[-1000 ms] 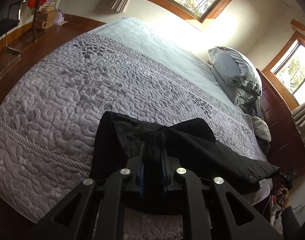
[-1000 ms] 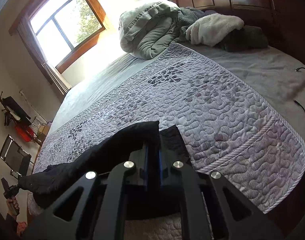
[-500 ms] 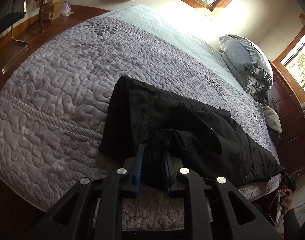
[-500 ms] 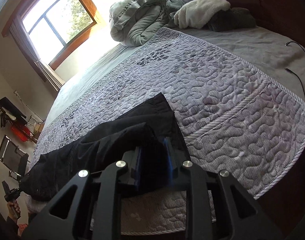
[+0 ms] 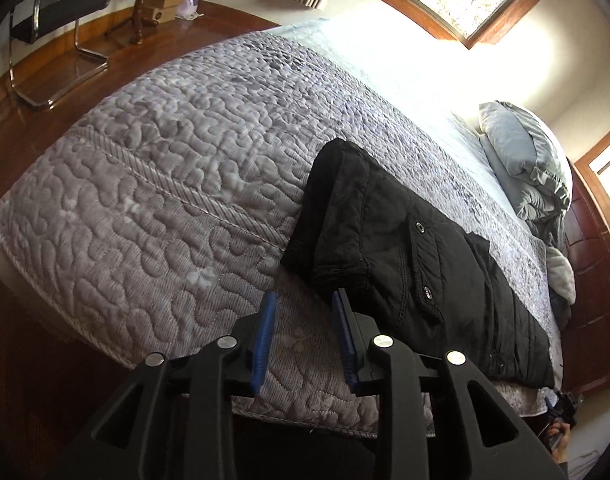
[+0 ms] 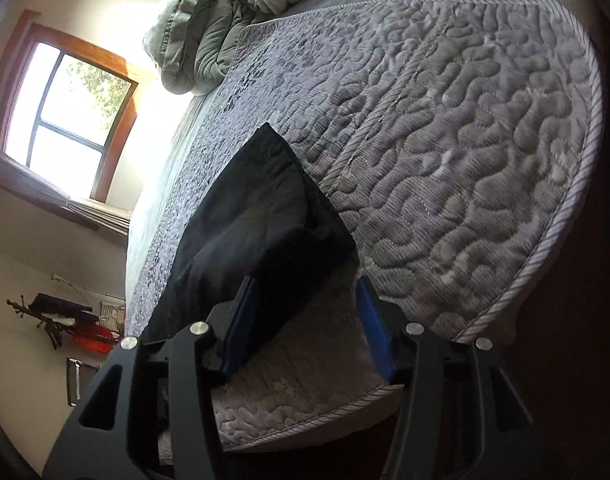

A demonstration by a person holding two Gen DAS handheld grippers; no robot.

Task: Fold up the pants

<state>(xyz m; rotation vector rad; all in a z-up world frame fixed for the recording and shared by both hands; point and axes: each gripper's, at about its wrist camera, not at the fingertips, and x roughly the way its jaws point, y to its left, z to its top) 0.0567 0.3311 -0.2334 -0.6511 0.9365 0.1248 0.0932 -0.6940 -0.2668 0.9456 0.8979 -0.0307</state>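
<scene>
Both grippers stand open and hold nothing. The left gripper (image 5: 305,320) sits just short of the pants' (image 5: 405,256) near corner, cloth lying ahead and to its right; the right gripper (image 6: 305,304) has an end partly between its jaws (touching or not, unclear). The pants stretch lengthwise along the quilt's (image 5: 165,184) near edge, between the grippers.
</scene>
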